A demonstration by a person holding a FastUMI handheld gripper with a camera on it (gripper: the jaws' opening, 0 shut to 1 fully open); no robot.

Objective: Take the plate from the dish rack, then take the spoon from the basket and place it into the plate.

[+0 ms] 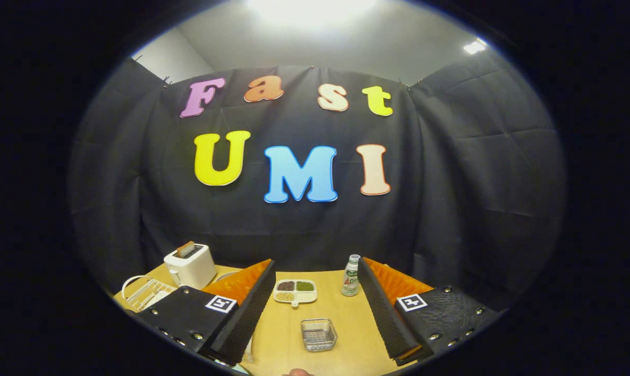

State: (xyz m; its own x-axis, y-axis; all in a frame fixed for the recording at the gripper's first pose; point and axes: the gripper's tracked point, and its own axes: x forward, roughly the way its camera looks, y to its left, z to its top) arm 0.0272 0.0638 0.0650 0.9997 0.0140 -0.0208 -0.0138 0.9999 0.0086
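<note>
Tongs [315, 313] spread wide, gripping nothing, above the tabletop [346, 344]. Between the fingers, nearest, a wire basket [319, 334] (contents hard to make out); at 12 o'clock beyond it, a divided dish [295, 291]. Bottle [351, 275] at 1 o'clock. Dish rack [145, 293] at 10 o'clock, partly cut off by a finger; toaster [190, 265] behind.

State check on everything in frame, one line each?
hand-held gripper: open, holding nothing
wire basket: upright between the fingers, contents unclear
divided dish: filled, three compartments
bottle: upright, capped
toaster: slice sticking up
dish rack: partly hidden behind a finger
</note>
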